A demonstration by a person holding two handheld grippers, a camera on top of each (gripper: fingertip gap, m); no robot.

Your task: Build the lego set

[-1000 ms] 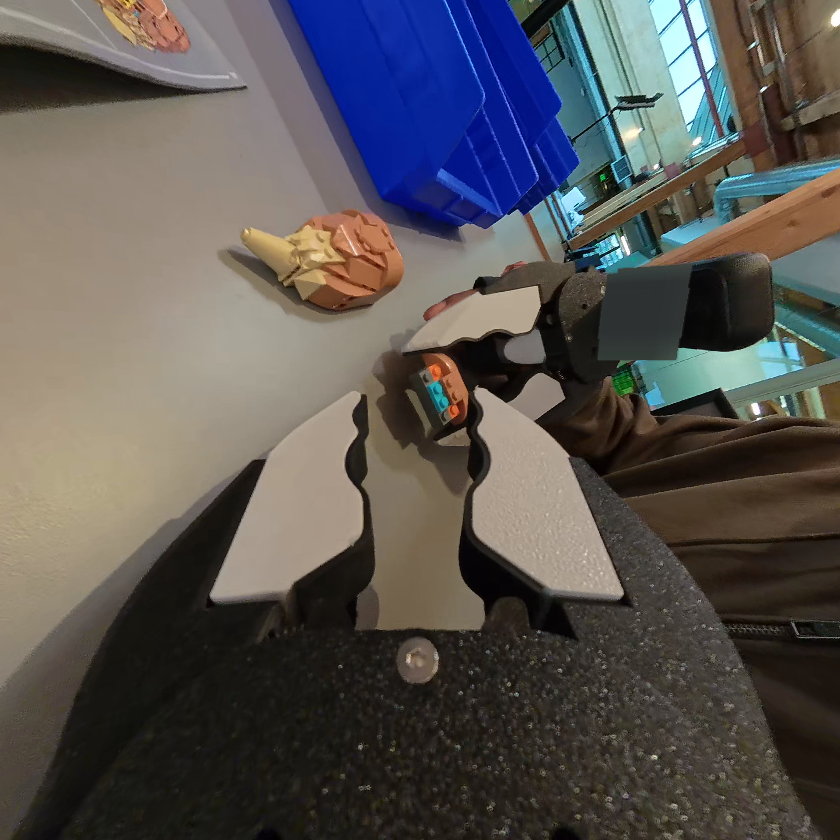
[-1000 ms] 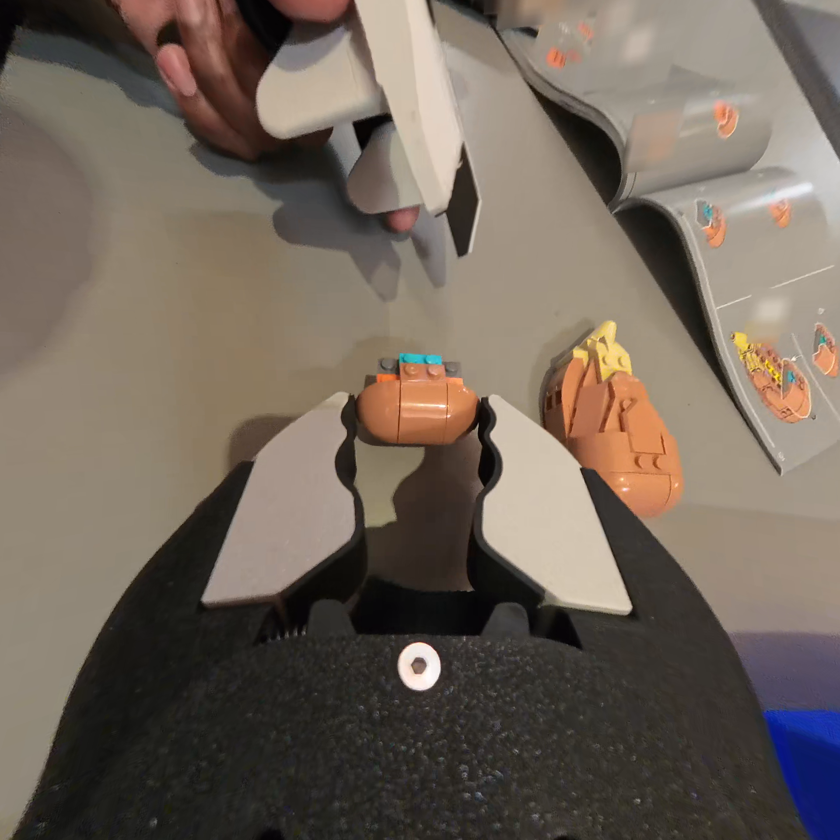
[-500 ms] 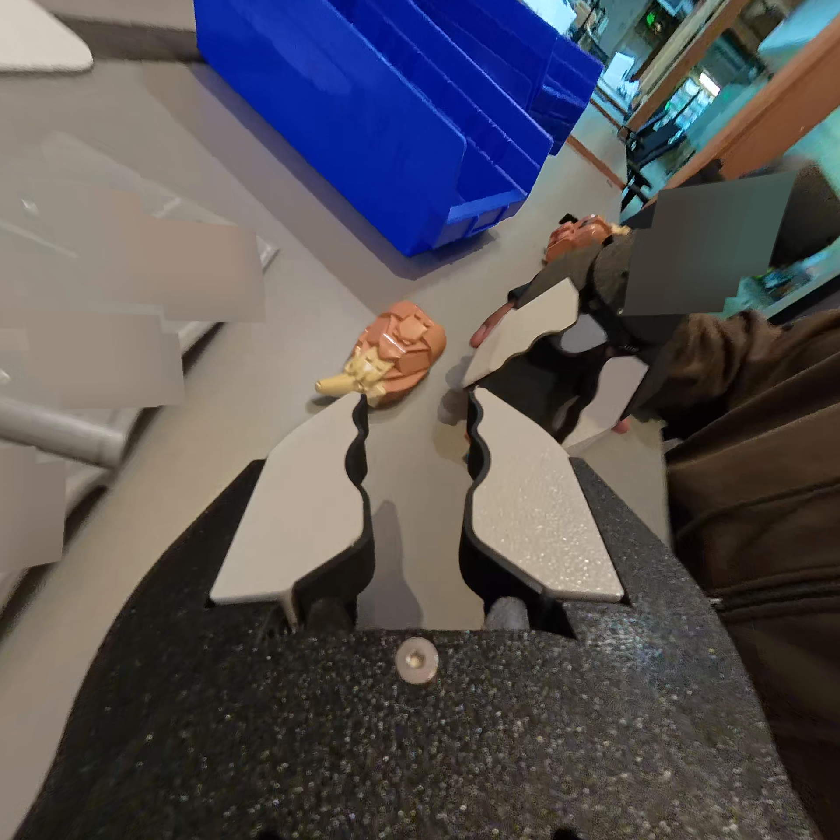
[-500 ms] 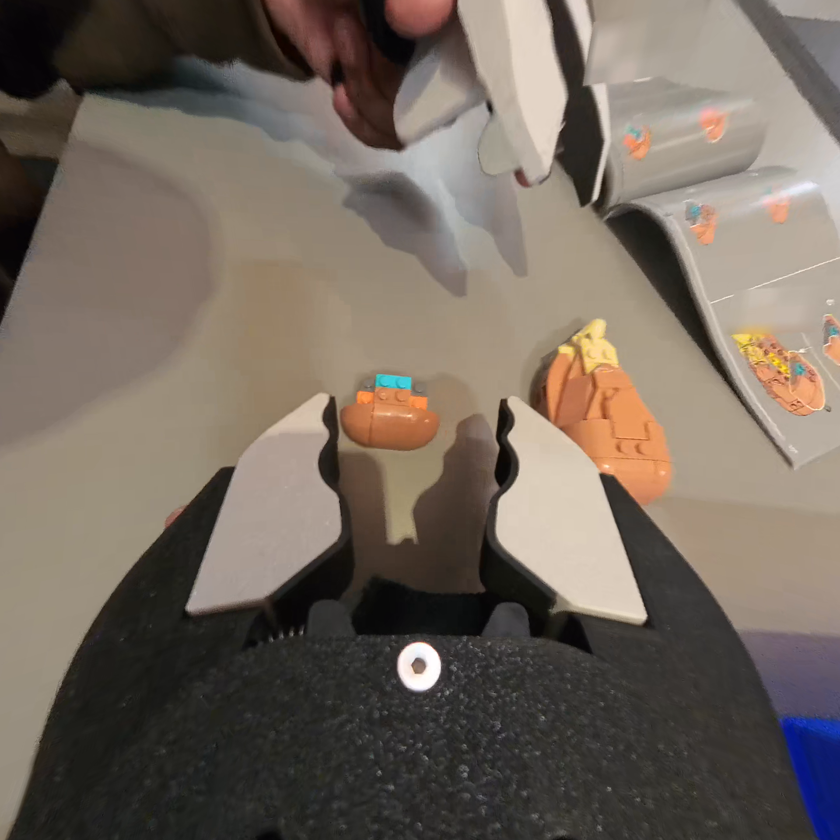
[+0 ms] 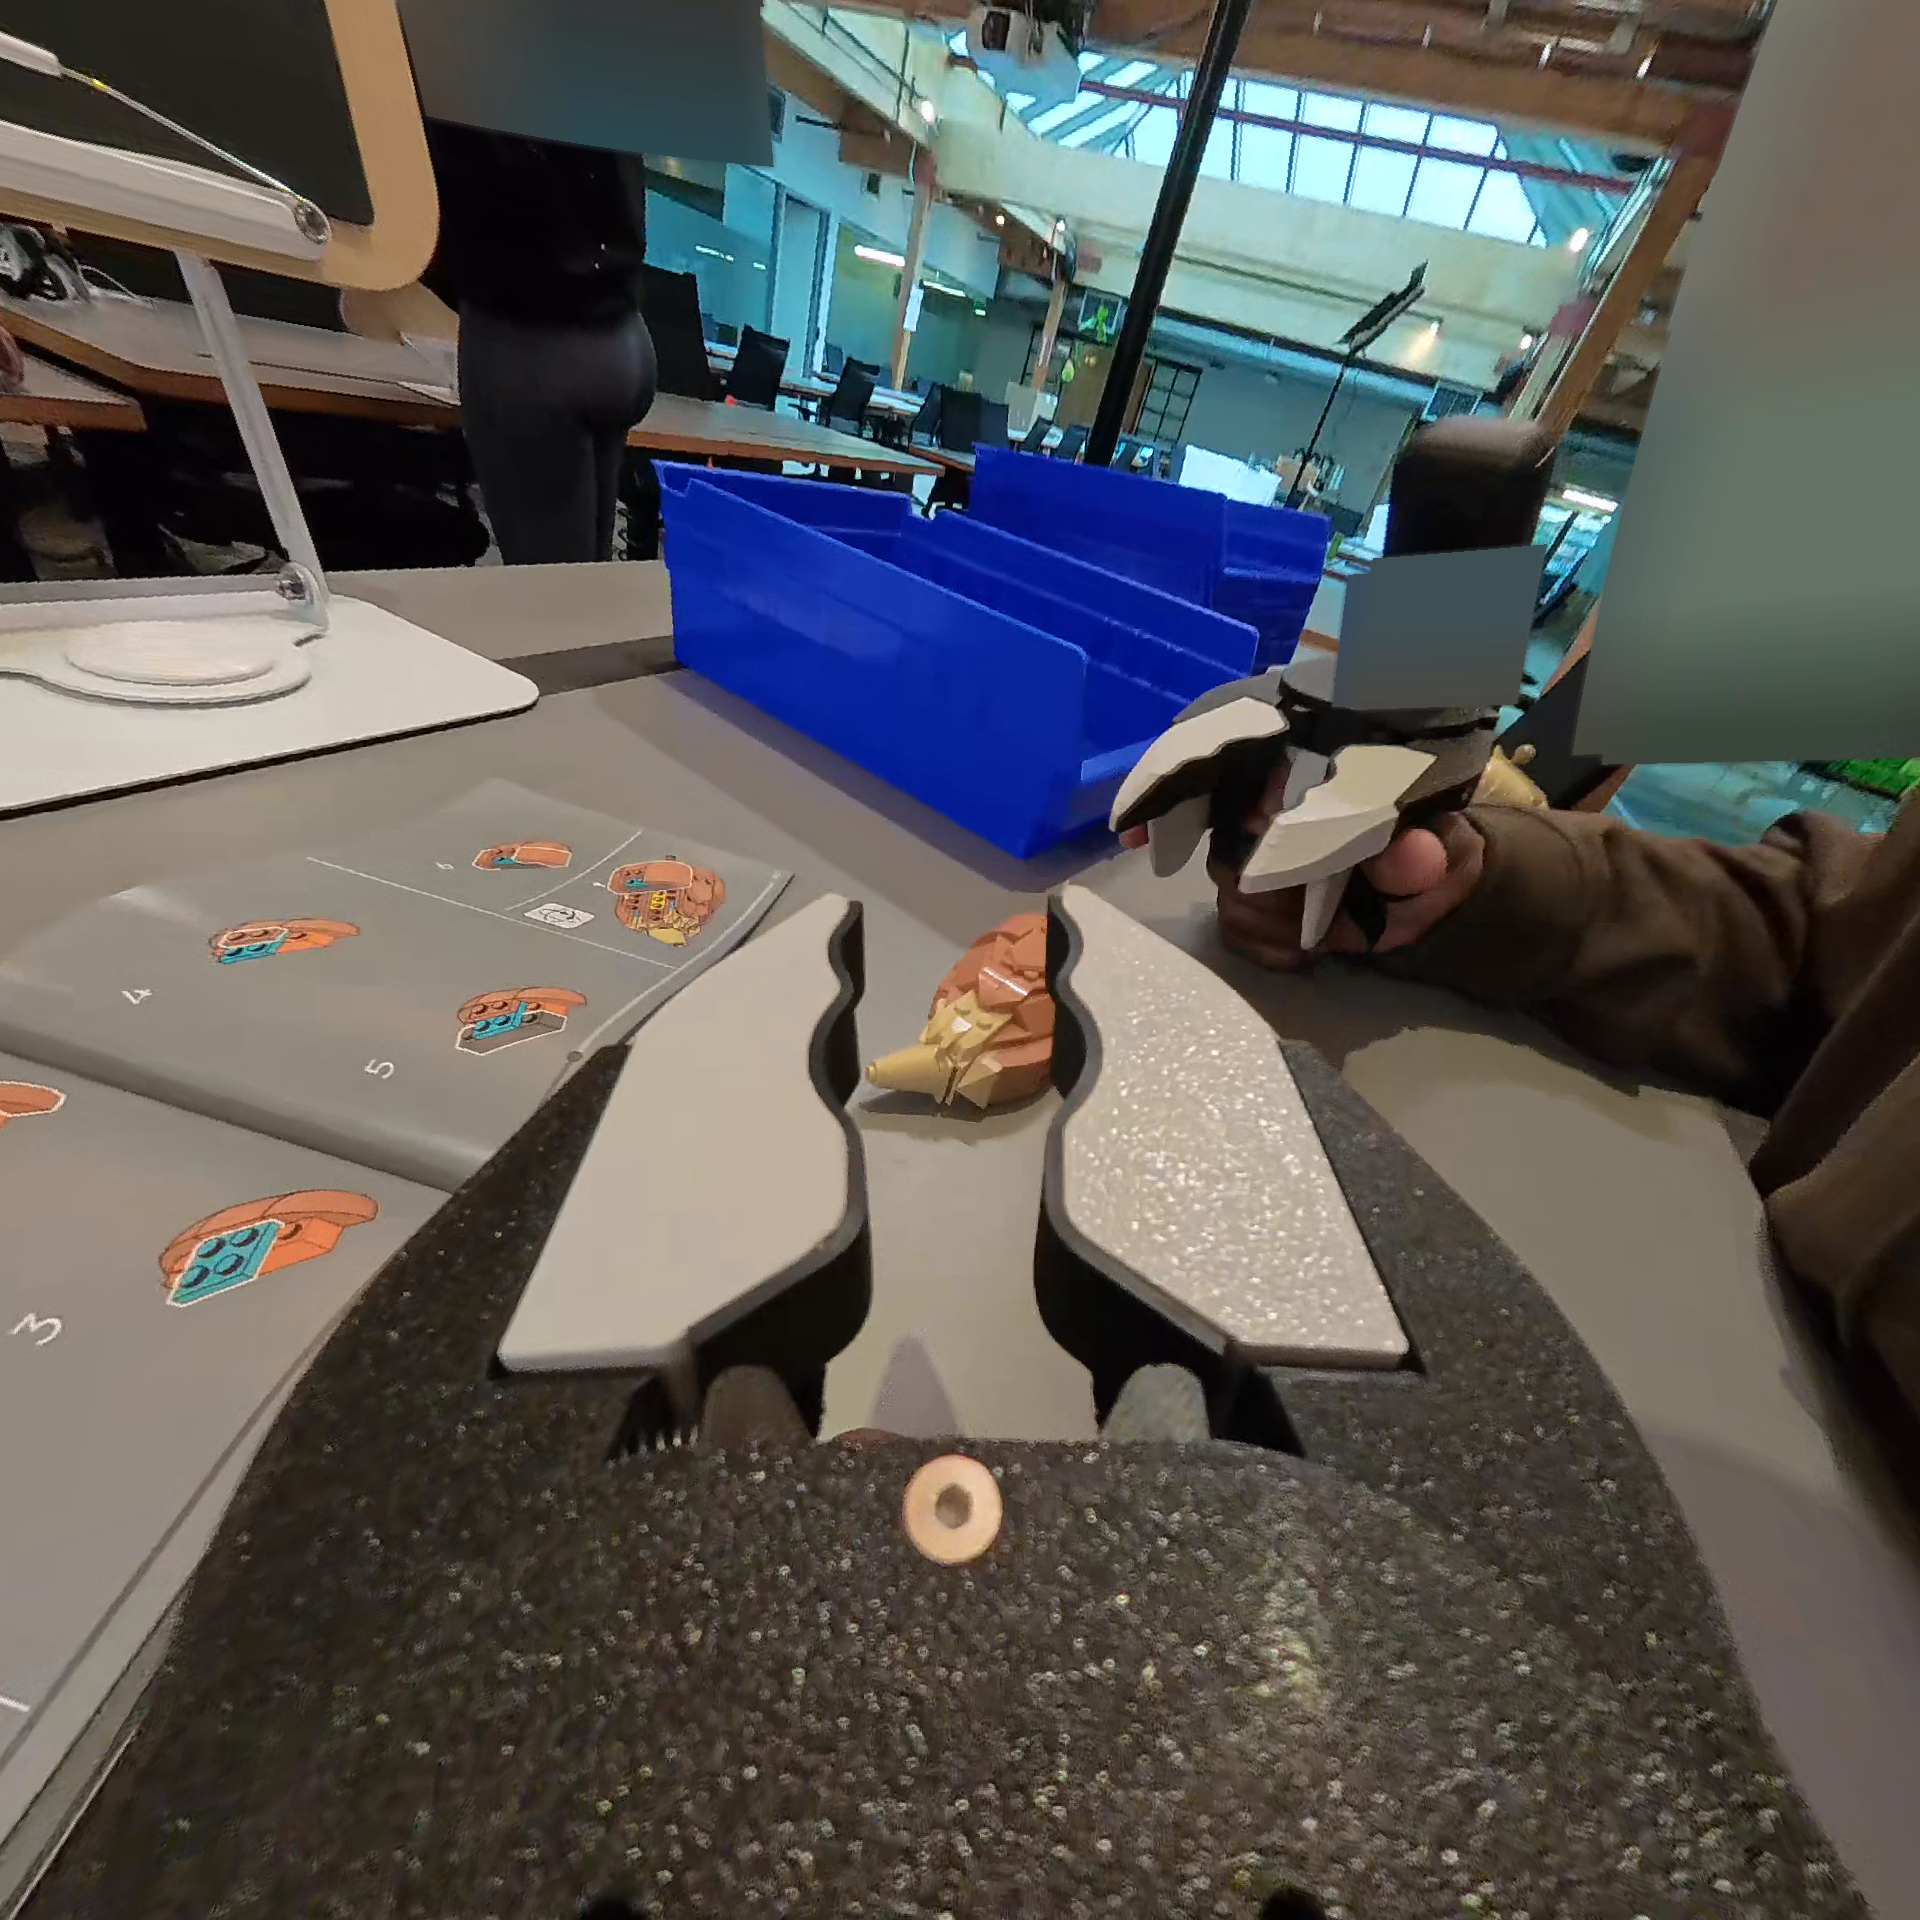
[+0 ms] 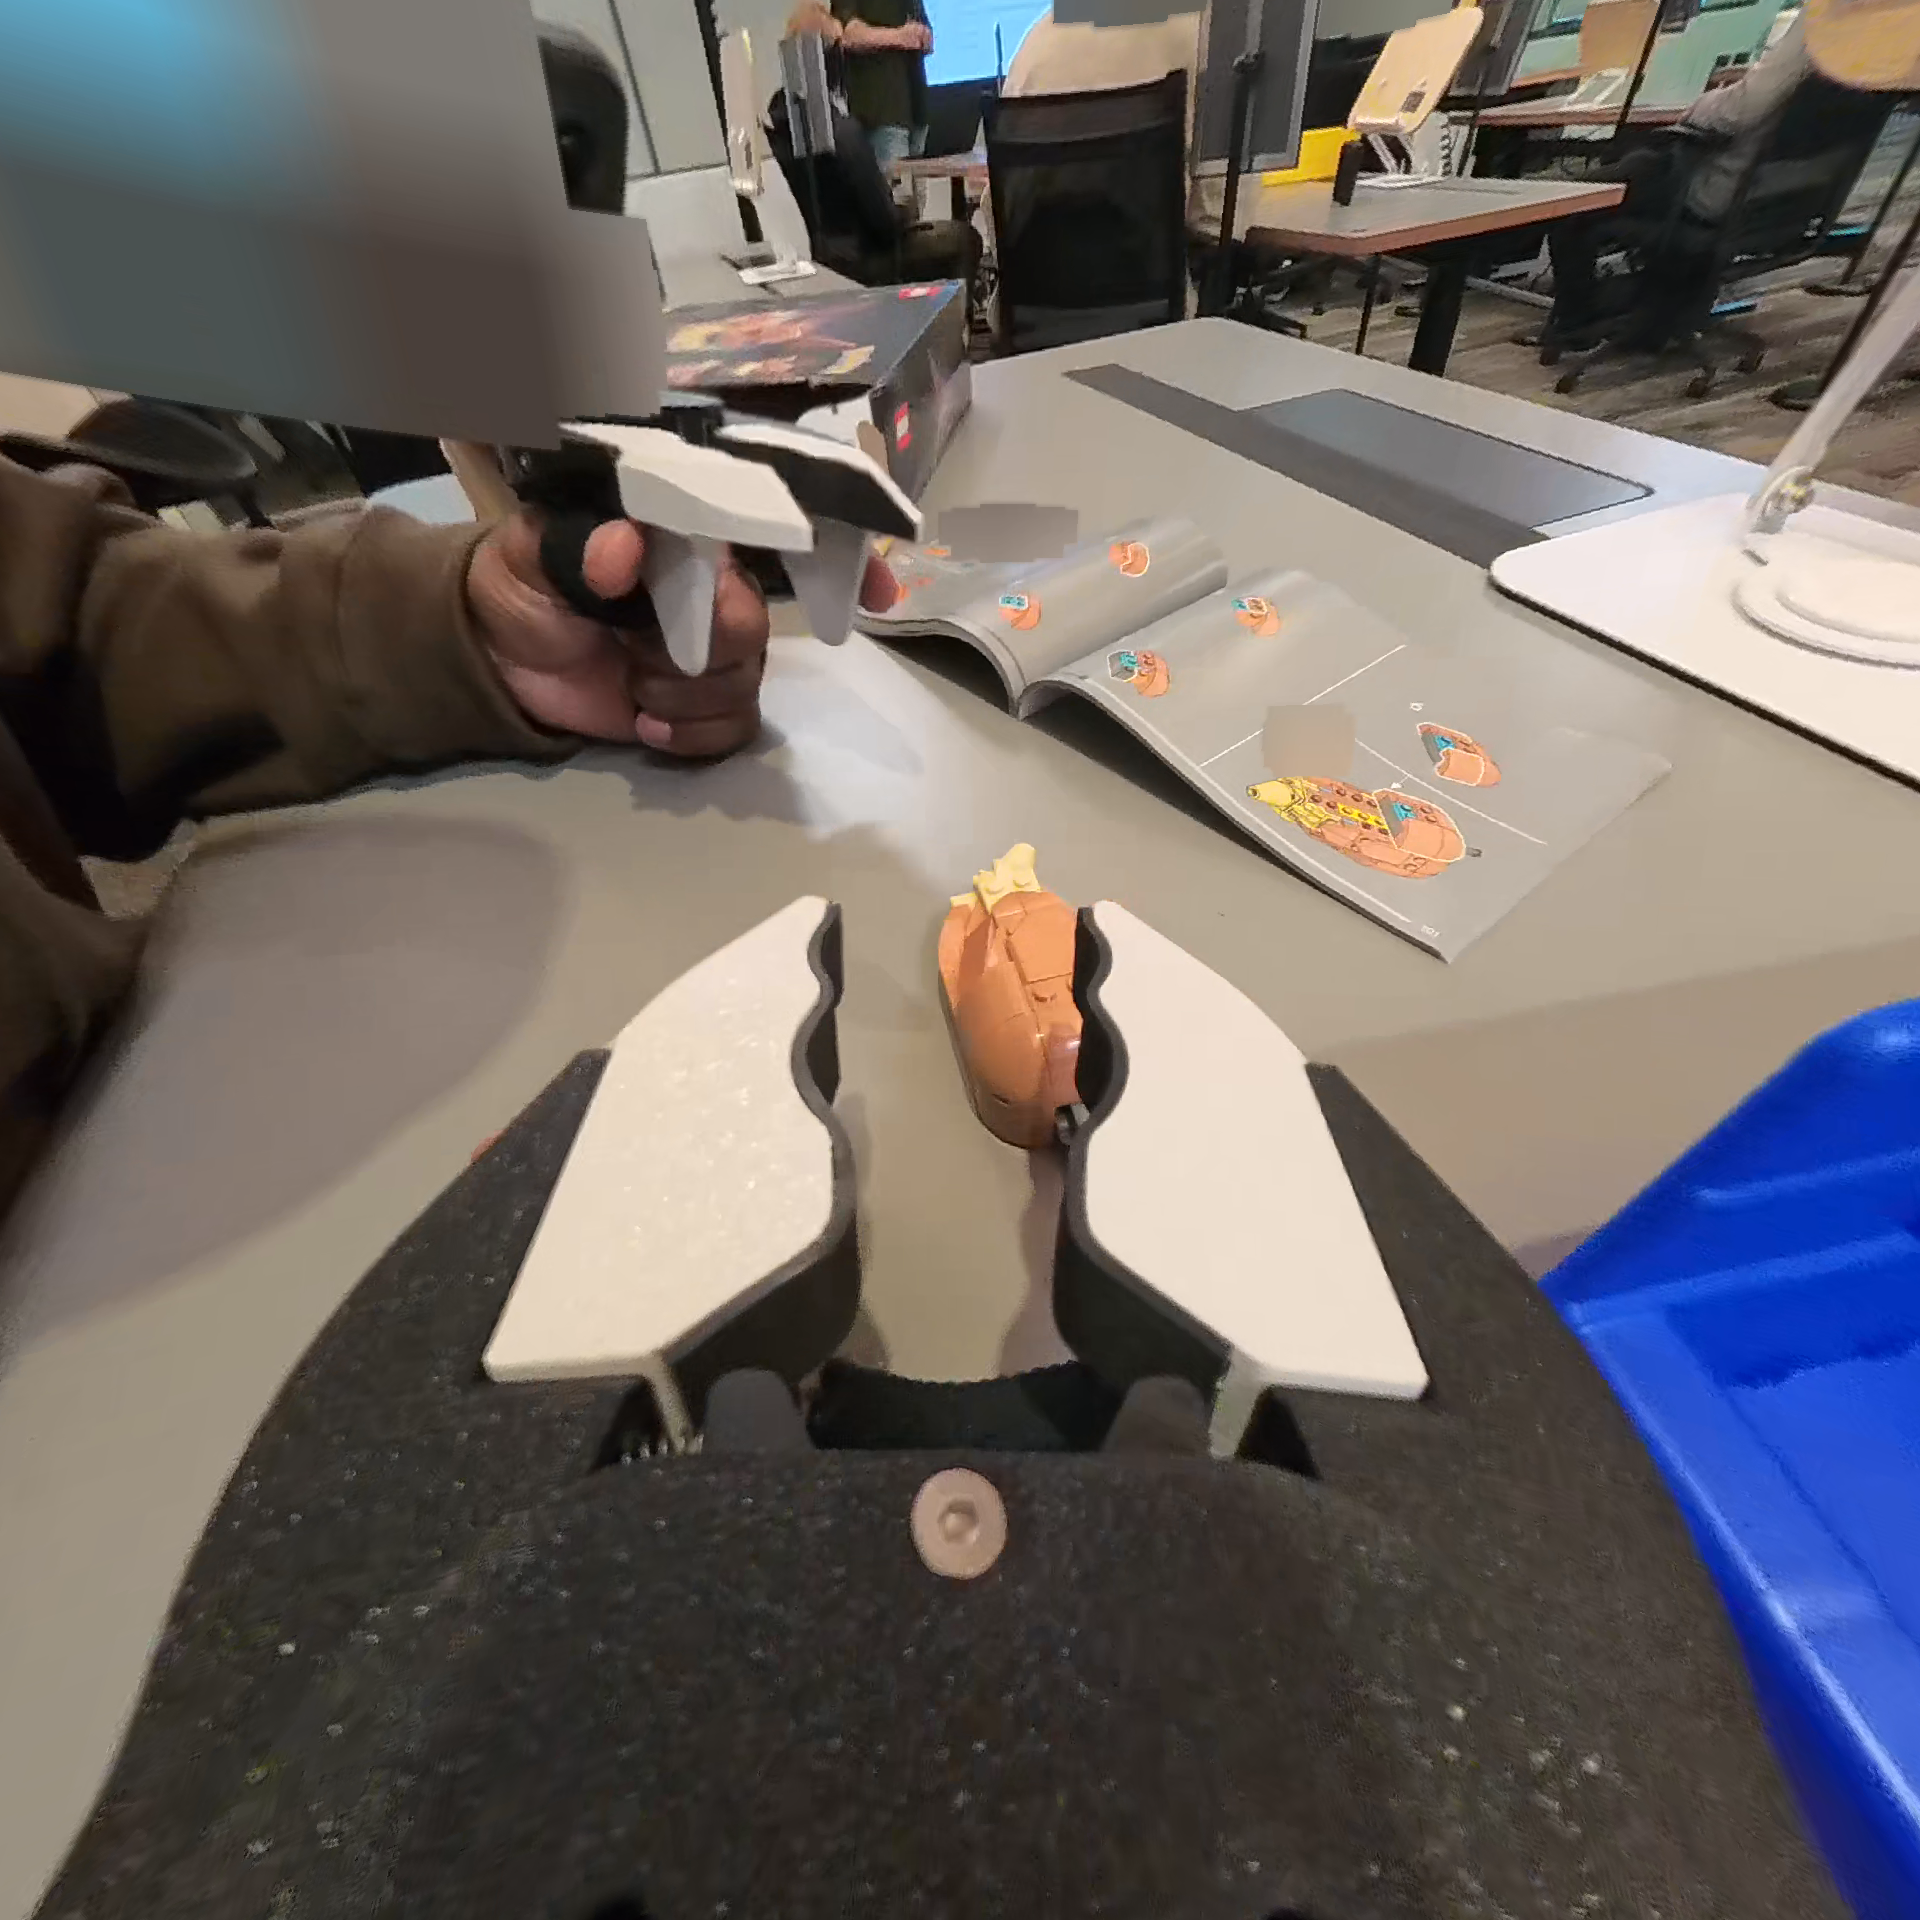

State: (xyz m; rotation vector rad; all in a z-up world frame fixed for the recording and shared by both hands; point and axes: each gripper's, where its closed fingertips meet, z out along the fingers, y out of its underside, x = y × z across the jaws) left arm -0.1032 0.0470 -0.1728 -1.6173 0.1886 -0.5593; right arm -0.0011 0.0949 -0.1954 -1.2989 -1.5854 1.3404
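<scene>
On the left of the left wrist view, an open instruction booklet (image 5: pixel 343 997) is lying flat on the grey table (image 5: pixel 665 748), with the white base of a stand (image 5: pixel 260 675) sitting behind it. In the middle, the left gripper (image 5: pixel 954 961) is hovering low over the table with its jaws parted and nothing between them; through the gap, the brown and tan lego model (image 5: pixel 982 1023) is lying on the table just beyond the fingertips, its pale pointed end aiming left. Behind it, a row of blue bins (image 5: pixel 935 644) is standing on the table. To the right, a hand (image 5: pixel 1340 894) in a brown sleeve is resting on the table and holding the right gripper (image 5: pixel 1216 842), whose jaws are standing apart and empty, tips pointing down.

In the right wrist view, the other hand (image 6: pixel 634 644) is resting on the table at the left, holding the left gripper (image 6: pixel 758 613), with a dark box (image 6: pixel 831 353) lying behind it. In the middle, the right gripper (image 6: pixel 956 940) is showing open, empty jaws, and the lego model (image 6: pixel 1003 997) is lying just ahead, partly hidden behind the right-hand finger (image 6: pixel 1195 1132); whether they are touching I cannot tell. The booklet (image 6: pixel 1299 727) is lying open beyond the model to the right, and a blue bin (image 6: pixel 1766 1351) is filling the lower right corner.
</scene>
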